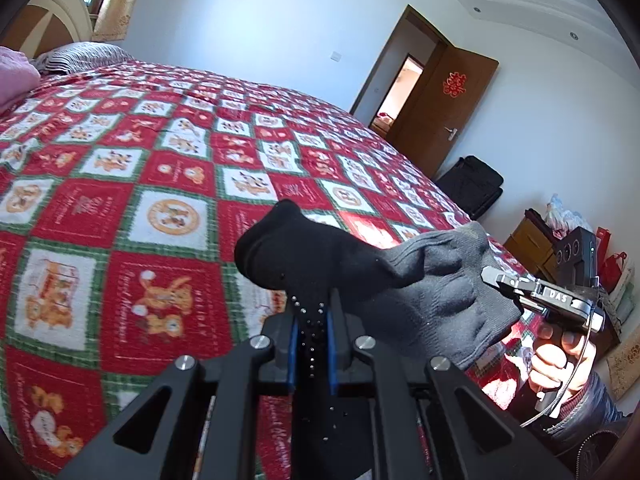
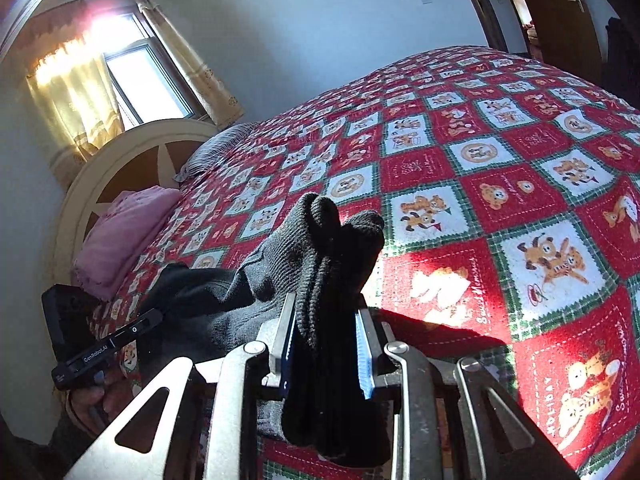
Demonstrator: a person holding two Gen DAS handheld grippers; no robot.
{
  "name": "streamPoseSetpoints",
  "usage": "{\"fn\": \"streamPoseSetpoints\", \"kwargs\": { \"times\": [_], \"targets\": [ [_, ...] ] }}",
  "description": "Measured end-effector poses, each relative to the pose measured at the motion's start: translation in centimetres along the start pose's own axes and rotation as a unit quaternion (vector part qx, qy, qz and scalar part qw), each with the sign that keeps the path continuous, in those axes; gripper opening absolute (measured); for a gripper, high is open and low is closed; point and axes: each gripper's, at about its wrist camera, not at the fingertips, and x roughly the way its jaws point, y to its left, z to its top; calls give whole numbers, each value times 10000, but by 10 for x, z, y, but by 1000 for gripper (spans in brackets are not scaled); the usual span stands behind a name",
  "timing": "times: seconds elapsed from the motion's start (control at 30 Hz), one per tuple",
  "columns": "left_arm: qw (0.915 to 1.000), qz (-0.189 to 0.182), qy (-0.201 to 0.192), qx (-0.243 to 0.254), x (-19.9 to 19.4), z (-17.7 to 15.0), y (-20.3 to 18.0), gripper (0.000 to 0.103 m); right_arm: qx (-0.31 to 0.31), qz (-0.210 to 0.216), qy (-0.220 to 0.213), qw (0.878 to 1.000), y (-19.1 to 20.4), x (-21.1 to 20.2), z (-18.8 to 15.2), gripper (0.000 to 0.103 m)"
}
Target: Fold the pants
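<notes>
Now pants [image 1: 400,280] strung lengthwise btwn grippers.

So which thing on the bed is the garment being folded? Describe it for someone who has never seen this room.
Find the bed with the red, white and green teddy-bear quilt. At its near edge, the left gripper and the right gripper each pinch a bunch of the dark knit pants stretched between them. It is the only black-grey cloth there; the pink bundle lies by the headboard.

quilted bed [image 1: 160,184], pink bundle [image 2: 124,236]
</notes>
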Motion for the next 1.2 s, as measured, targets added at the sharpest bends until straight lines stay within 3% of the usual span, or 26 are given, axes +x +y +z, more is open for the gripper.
{"fn": "streamPoseSetpoints", "kwargs": {
  "times": [0.47, 0.83, 1.2],
  "targets": [
    [9963, 778, -337, -154, -41, 13, 52, 12, -591, 366, 326, 9971, 76, 72, 34, 26],
    [9904, 1188, -588, -398, -62, 15, 91, 12, -1005, 521, 601, 9918, 128, 131, 50, 26],
    [9844, 1568, -519, -607, -79, 0, 121, 12, -918, 681, 956, 9888, 154, 187, 37, 26]
  ]
}}
